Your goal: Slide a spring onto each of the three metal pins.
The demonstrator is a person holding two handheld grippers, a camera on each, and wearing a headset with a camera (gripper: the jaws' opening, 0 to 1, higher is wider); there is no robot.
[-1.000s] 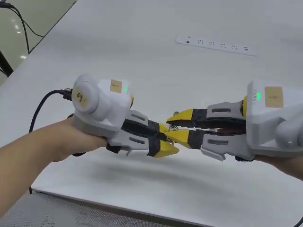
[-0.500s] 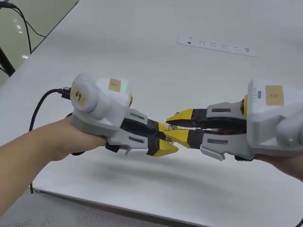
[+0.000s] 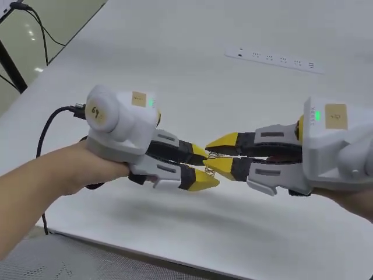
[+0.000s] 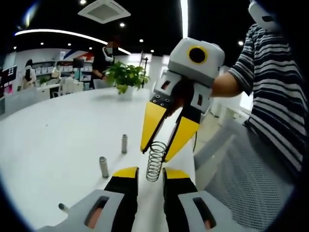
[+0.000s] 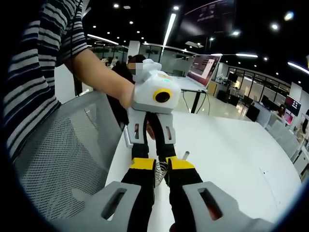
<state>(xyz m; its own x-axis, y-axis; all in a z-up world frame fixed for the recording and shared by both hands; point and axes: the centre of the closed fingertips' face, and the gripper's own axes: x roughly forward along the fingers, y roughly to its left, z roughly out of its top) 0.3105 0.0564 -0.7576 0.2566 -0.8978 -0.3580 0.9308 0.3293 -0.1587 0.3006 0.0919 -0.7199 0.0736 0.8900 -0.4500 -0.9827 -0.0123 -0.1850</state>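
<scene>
Compared with the head view of half a second earlier, the yellow-tipped fingers [image 3: 201, 181] of the left gripper [image 3: 210, 168] are seen slightly further apart. The right gripper [image 3: 206, 155] is met tip to tip at the same place in mid-frame. This is judged to be a regrip or handover of the small coiled steel spring [image 4: 155, 162], carried out above the white worktop [image 3: 175, 70]. Threading has not yet begun.

In the left gripper view, the upper coils of the spring are clamped between the narrowed fingers of the right gripper, which enters from the top of the frame. The lower coils hang between the left gripper's fingers at lower centre. A narrow gap is left on one side, so no grip is made there. The upright grey metal pins [image 4: 124, 143] are located left of centre, well apart from the spring. Whether any pin already carries a spring cannot be told.
</scene>
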